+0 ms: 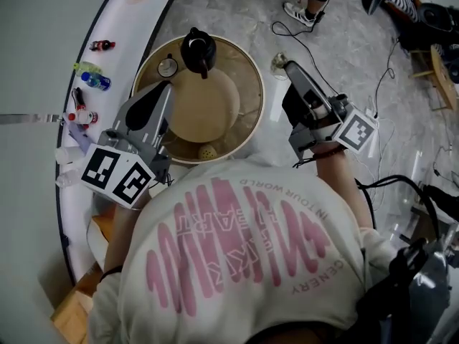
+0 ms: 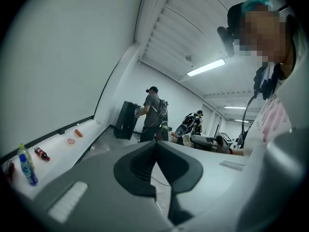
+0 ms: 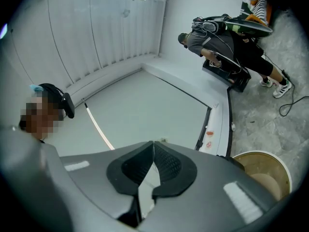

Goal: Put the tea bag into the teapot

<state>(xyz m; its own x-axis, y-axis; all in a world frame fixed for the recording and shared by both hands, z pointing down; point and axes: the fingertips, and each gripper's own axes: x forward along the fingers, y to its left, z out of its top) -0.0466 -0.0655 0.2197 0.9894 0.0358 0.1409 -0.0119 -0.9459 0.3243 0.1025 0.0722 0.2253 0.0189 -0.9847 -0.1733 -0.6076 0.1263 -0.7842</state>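
At six o'clock on the round table [image 1: 247, 70] lies what is likely the tea bag [image 1: 207, 151], a small pale lump, with the teapot [image 1: 198, 49] at twelve; the left gripper [image 1: 166, 86] and right gripper [image 1: 287, 65] are both pinched closed on nothing, so descending unopened could shove it off the rim.

Teapot [image 1: 199, 49]: black, glossy, upright, lid on with a knob on top. It stands at the far rim of the round tan tabletop [image 1: 252, 84]. Tea bag [image 3: 147, 182]: only a thin white sliver shows, pinched between my right claw's [image 3: 153, 144] pads, well apart from the teapot.
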